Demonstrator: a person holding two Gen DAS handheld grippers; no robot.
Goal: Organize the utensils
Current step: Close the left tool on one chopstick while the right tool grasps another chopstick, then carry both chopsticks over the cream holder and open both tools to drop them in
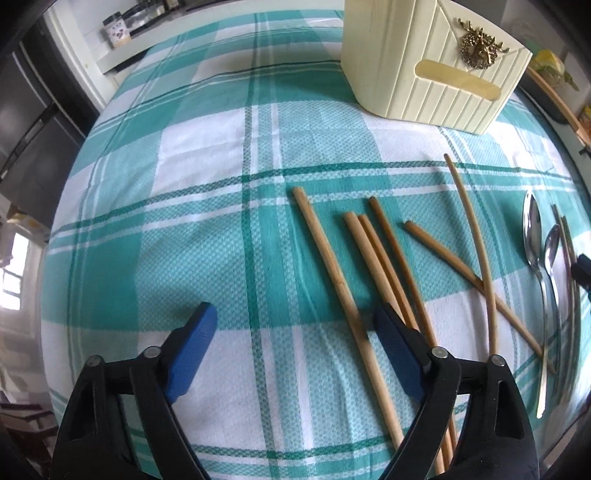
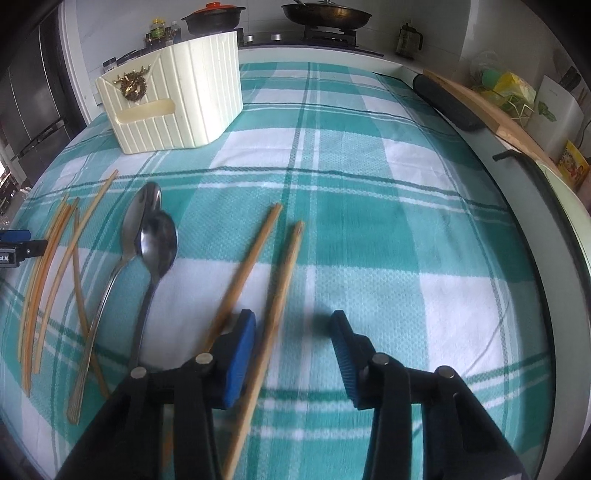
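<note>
Several wooden chopsticks [image 1: 332, 269] lie on the teal checked tablecloth [image 1: 207, 184], with two metal spoons [image 1: 535, 240] to their right. A cream ribbed holder [image 1: 428, 62] stands at the far side. My left gripper [image 1: 295, 328] is open just above the cloth; one chopstick lies between its fingers and its right finger [image 1: 397, 354] covers others. My right gripper [image 2: 293, 332] is open, low over two more chopsticks [image 2: 284, 280]; one lies between its fingers. The spoons [image 2: 159, 243] and the holder [image 2: 177, 99] show to its left.
The table's right edge [image 2: 524, 229] has a dark roll [image 2: 447, 103] and a wooden board beside it. A stove with a pan [image 2: 325, 14] and a pot stands beyond the far edge. A dark fridge [image 1: 29, 122] stands to the left.
</note>
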